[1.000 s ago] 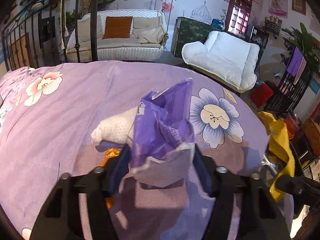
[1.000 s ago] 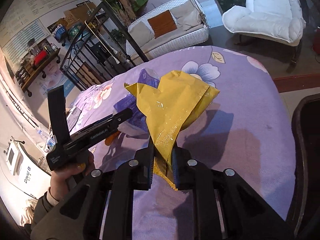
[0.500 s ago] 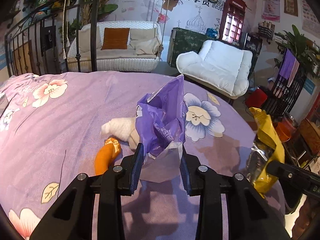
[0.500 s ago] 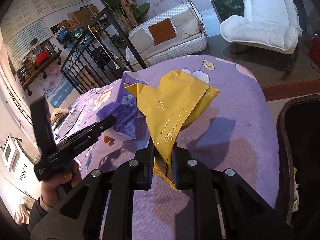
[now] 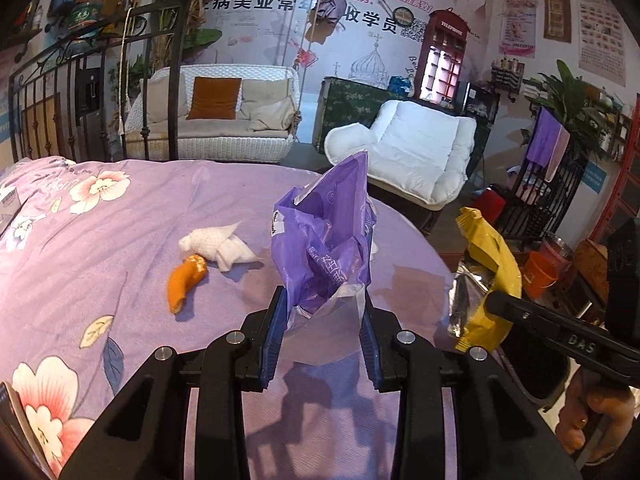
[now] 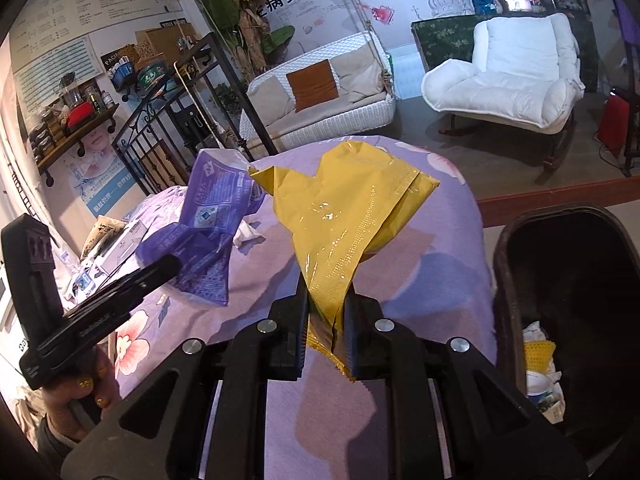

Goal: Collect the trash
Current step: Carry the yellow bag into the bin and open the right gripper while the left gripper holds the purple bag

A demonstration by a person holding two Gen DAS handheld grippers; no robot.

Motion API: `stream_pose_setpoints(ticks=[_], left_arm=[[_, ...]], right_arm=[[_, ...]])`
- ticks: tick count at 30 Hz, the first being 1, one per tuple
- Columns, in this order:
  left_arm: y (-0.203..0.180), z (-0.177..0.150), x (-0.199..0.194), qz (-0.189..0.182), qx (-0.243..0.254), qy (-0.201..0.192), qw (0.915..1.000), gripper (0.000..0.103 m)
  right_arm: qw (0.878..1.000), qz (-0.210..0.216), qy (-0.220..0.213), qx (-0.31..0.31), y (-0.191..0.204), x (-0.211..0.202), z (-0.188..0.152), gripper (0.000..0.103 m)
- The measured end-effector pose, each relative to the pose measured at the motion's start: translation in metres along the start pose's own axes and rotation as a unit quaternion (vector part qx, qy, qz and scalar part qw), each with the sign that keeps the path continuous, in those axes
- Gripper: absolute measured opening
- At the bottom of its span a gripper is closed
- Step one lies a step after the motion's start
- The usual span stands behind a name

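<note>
Here, purple wrapper (image 5: 328, 248) between left fingers (image 5: 274, 334).

Your left wrist camera looked forward along its fingers, close over the purple bedspread (image 5: 100, 240) toward the white armchair (image 5: 420, 160). Your right wrist camera sat a little farther right, facing the same armchair (image 6: 516, 80), with what seemed to be a dark bin (image 6: 560, 280) at its right edge. Both views shared the bedspread (image 6: 432, 280) and the wicker sofa (image 5: 212, 136).
</note>
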State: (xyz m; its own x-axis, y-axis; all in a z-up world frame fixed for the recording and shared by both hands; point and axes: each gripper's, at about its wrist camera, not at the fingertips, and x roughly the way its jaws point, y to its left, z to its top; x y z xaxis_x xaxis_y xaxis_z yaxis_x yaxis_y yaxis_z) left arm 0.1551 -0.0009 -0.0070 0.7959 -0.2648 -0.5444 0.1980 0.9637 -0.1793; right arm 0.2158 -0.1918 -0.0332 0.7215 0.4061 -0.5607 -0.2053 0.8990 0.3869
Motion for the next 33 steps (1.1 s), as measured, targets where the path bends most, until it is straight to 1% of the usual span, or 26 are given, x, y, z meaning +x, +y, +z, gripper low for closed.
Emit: stream_pose_setpoints(ticks=[3,8,14,20,25,33], left_arm=[[-0.010,-0.002,-0.004,-0.014,0.001,-0.003,0.9999,0.035],[-0.026,-0.007,-0.003,-0.035,0.007,-0.003,0.9994,0.035],[-0.053,-0.014,-0.002,-0.061,0.021,-0.001,0.9979,0.035],[-0.072,-0.017,0.004,-0.084,0.034,0.006,0.9958,0.035],[-0.087,-0.022,0.008,-0.102,0.043,0.015,0.9937,0.035],[-0.111,-0.027,0.016,-0.119,0.066,0.028,0.9903,0.035]], right_arm=[[1.000,-0.010,-0.006,0.003,-0.009,-0.011,-0.003,0.016],[0.999,-0.035,-0.012,0.017,-0.036,-0.030,-0.009,0.016],[0.996,-0.074,-0.022,0.038,-0.071,-0.055,-0.017,0.016],[0.991,-0.116,-0.021,0.064,-0.108,-0.071,-0.029,0.016],[0.984,-0.157,-0.008,0.082,-0.138,-0.073,-0.038,0.016],[0.974,-0.194,0.029,0.118,-0.176,-0.058,-0.055,0.017]])
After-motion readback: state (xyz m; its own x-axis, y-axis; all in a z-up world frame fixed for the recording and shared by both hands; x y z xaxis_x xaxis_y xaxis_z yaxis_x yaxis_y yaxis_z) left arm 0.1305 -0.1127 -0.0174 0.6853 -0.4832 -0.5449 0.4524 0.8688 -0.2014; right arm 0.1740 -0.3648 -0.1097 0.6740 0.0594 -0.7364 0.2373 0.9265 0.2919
